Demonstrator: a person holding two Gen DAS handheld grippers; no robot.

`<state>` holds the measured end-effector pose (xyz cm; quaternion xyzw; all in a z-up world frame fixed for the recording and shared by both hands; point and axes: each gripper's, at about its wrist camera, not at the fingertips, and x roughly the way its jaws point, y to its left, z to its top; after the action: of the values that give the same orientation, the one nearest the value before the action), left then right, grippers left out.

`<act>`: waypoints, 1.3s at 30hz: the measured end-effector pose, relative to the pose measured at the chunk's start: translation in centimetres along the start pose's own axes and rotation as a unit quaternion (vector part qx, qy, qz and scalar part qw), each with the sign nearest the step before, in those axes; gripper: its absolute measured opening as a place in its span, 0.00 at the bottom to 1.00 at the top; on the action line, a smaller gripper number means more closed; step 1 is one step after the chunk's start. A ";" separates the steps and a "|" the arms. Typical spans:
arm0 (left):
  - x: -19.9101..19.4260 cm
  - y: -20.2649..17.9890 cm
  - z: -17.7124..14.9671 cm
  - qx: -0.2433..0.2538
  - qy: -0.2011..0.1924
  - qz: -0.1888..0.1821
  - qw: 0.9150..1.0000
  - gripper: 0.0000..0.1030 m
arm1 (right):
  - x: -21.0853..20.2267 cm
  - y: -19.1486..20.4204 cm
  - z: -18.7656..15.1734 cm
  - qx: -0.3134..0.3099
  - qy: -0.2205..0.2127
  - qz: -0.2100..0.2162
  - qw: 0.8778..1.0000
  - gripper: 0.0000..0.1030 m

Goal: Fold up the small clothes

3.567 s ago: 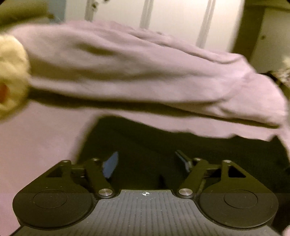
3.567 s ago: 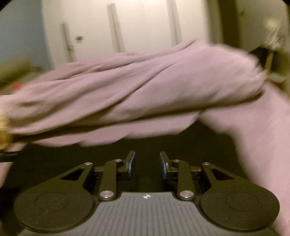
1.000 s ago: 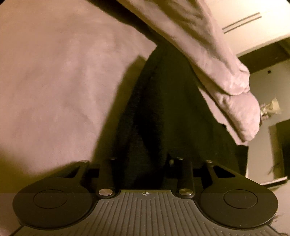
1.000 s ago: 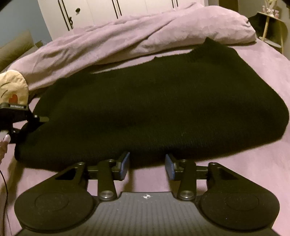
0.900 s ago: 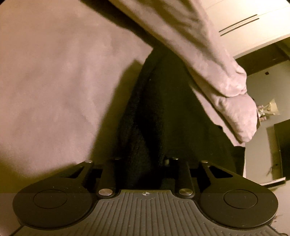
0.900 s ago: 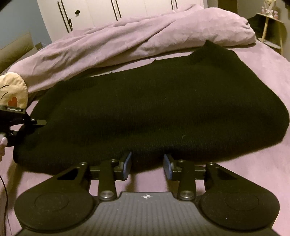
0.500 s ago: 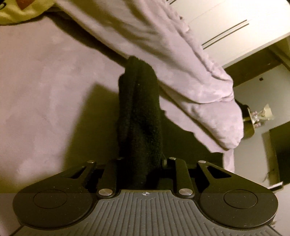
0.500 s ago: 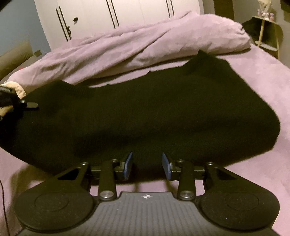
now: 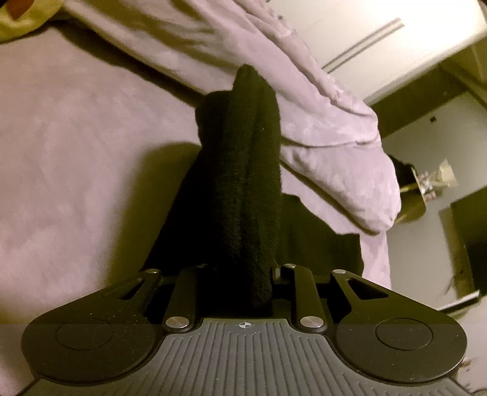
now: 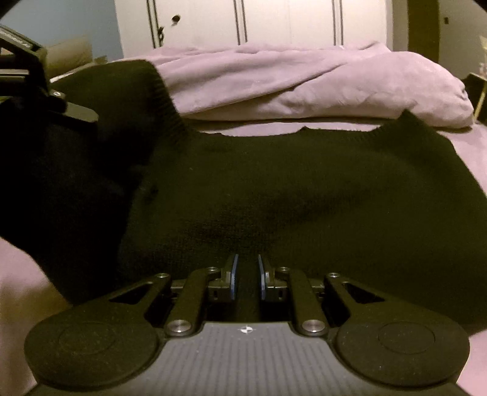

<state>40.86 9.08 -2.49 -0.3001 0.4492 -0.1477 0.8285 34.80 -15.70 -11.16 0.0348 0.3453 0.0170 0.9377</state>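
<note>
While pinched at two places, spread across the bed (image 10: pixel 462 143) toward its head end: black sweater (image 10: pixel 304 195), thick knit, most of it flat on the purple sheet.

Nearest in the right wrist view: right gripper (image 10: pixel 246 275), blue pads drawn narrow with dark knit between them, apparently clamped on the sweater's near edge. Beyond that, the flat body of the garment, neckline notch at its far edge. Off to the left, one side lifted and curling over, ribbed band showing, held up by the left gripper (image 10: pixel 57 100), seen only in part there. Farthest back: rumpled duvet (image 10: pixel 304 82), then wardrobe doors (image 10: pixel 274 21).

From the left wrist view, closed on a thick bunched roll of the sweater (image 9: pixel 243 182) standing up from between the jaws; fingertips buried in the knit, so pad contact hidden. Behind, bare sheet to the left, duvet to the right.

Handling, as a judgement: soft, limp, fairly heavy for a small garment; fuzzy enough not to slip, but prone to sag and drag its lower layer along. Best taken at ribbed hems and corners, where layers stack and the knit stretches least. A bunched grab like the left one likely to leave a lumpy fold unless laid down and smoothed.

Shown only by the right view: overall lie of the sweater and height of the lifted side. Shown only by the left: how much fabric sits gathered in that gripper.
</note>
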 end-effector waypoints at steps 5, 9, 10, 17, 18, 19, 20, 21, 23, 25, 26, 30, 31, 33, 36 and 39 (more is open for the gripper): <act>1.0 -2.5 -1.5 0.033 0.013 0.009 0.999 0.24 | -2.9 -2.0 -1.1 0.031 0.018 -0.034 0.999 0.11; 3.2 -5.6 -3.4 0.092 0.018 0.028 0.995 0.24 | -5.8 -4.2 -2.7 0.066 0.011 -0.050 0.997 0.11; 4.0 -6.3 -4.0 0.106 0.024 0.030 0.994 0.25 | -6.5 -4.8 -3.1 0.070 0.009 -0.057 0.996 0.14; 6.3 -9.0 -7.8 0.187 0.073 0.025 0.979 0.55 | -8.9 -7.3 -4.3 0.095 0.016 -0.058 0.994 0.14; 5.1 -9.1 -7.9 0.181 0.075 -0.003 0.981 0.55 | -9.2 -7.4 -4.2 0.098 0.015 -0.054 0.994 0.14; 3.9 -9.0 -7.9 0.171 0.076 -0.022 0.982 0.55 | -9.6 -7.6 -4.1 0.102 0.013 -0.049 0.993 0.15; 2.6 -8.7 -8.0 0.163 0.072 -0.033 0.983 0.58 | -9.8 -7.6 -4.0 0.106 0.009 -0.045 0.993 0.16; 1.2 -8.3 -8.1 0.157 0.065 -0.038 0.985 0.61 | -10.0 -7.6 -3.7 0.111 0.004 -0.038 0.993 0.20; -1.2 -7.1 -8.2 0.156 0.040 -0.031 0.986 0.68 | -10.0 -7.6 -3.2 0.124 -0.002 -0.022 0.992 0.24; -2.4 -5.9 -8.1 0.154 0.014 0.004 0.988 0.71 | -9.6 -7.6 -2.4 0.146 -0.006 0.007 0.989 0.29; -2.8 -4.8 -8.1 0.153 0.004 0.025 0.988 0.71 | -9.4 -7.5 -1.9 0.157 -0.009 0.022 0.987 0.29; -2.8 0.0 -8.3 0.128 -0.004 0.106 0.986 0.71 | -8.6 -6.5 0.5 0.176 -0.033 0.062 0.982 0.29; -2.6 0.9 -8.6 0.125 -0.001 0.119 0.985 0.71 | -8.4 -6.2 1.1 0.175 -0.038 0.066 0.982 0.30; -2.2 2.2 -9.0 0.119 0.012 0.132 0.984 0.71 | -7.6 -5.3 2.0 0.174 -0.038 0.082 0.981 0.35; -1.3 2.9 -9.8 0.115 0.035 0.126 0.985 0.71 | -4.8 -4.4 3.1 0.182 -0.001 0.109 0.977 0.60; 0.0 2.8 -10.6 0.136 0.056 0.123 0.981 0.73 | -1.6 -4.5 3.8 0.218 0.037 0.133 0.966 0.60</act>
<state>31.96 7.41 -8.68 -0.1181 0.5038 -0.1212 0.8470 36.12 -20.44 -7.61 0.2838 0.3677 0.0673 0.8830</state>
